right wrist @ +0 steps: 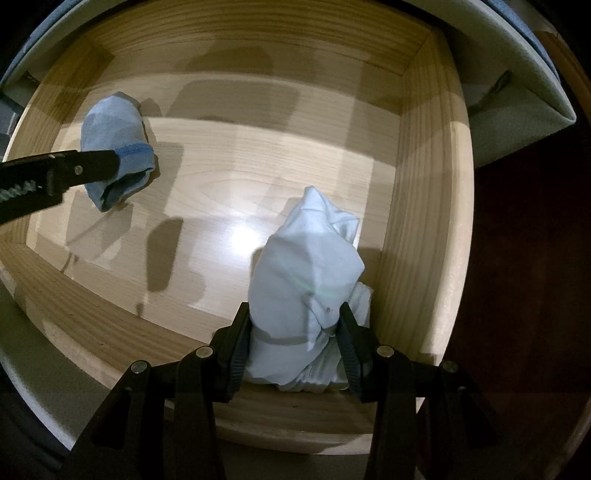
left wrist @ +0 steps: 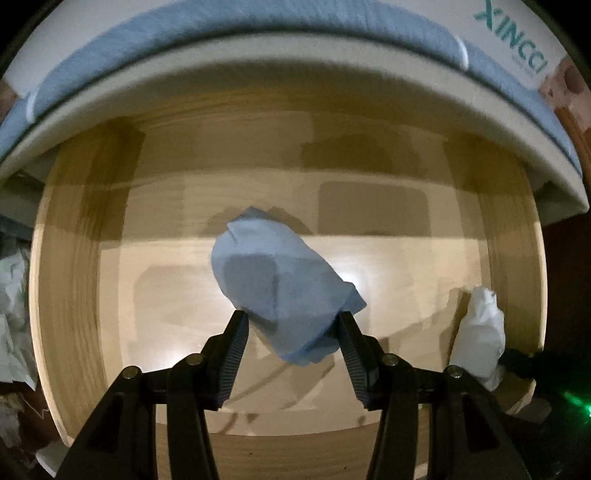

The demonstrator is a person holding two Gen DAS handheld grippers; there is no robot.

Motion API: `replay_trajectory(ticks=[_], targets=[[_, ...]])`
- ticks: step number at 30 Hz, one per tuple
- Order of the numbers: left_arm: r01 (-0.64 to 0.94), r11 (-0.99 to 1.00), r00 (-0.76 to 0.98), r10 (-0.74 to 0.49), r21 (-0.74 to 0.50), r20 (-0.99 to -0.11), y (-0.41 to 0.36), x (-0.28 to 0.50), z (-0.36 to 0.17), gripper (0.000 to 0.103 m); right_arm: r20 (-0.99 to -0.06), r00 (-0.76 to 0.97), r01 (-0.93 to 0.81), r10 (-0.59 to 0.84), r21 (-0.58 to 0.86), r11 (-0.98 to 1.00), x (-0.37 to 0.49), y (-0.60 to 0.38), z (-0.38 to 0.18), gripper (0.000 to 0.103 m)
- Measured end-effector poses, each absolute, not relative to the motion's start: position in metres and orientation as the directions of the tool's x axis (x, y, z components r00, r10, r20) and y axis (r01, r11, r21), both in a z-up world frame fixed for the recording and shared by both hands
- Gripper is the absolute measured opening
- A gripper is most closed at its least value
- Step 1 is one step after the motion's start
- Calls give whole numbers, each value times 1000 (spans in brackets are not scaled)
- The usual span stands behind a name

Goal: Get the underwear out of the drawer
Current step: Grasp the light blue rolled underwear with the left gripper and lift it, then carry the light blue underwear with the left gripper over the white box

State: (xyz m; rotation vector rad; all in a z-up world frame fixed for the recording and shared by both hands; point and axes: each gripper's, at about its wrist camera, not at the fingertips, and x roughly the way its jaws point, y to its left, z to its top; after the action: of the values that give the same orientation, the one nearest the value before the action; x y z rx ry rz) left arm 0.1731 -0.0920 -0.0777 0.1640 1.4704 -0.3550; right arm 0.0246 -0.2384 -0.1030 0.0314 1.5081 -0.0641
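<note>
In the drawer, right gripper pinches the soft, light white roll; left gripper, fingers spread, straddles the squashy blue roll, best squeezed mid-bundle.

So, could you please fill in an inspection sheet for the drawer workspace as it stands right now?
Surface: open wooden drawer, bare floor, strong glare.
Job's things: blue underwear mid-drawer; white underwear rolled by the right wall.
Clutter: crumpled pale material outside the drawer's left edge.
Grippers: left gripper straddles the blue underwear, grip not clear; right gripper shut on the white underwear.
Cables: nothing seen.
Surroundings: mattress with grey-blue trim above the drawer; dark room.
</note>
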Motion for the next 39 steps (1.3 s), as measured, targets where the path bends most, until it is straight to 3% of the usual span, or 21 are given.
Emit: replay_trajectory(ticks=[5,6,10,39], targets=[[356,931,54,-102,-76,-993,-92,176,-81,38,-998,61,60,-22,-18,998,27,-239,-111,41],[357,931,50,-98,-74,-994,-92,176,-83,31,-998,62,60,-22,-18,998,27,-239,-111,41],[370,928,52,-71,-47,-996,-91,176,-86,28,-998,62,60,-22,-18,998,28,-239,-111,41],[543,837,-24,93,65,-995,-29,161,-103,28,-998,60,58,-22,-19,998,32,-238,-111,41]])
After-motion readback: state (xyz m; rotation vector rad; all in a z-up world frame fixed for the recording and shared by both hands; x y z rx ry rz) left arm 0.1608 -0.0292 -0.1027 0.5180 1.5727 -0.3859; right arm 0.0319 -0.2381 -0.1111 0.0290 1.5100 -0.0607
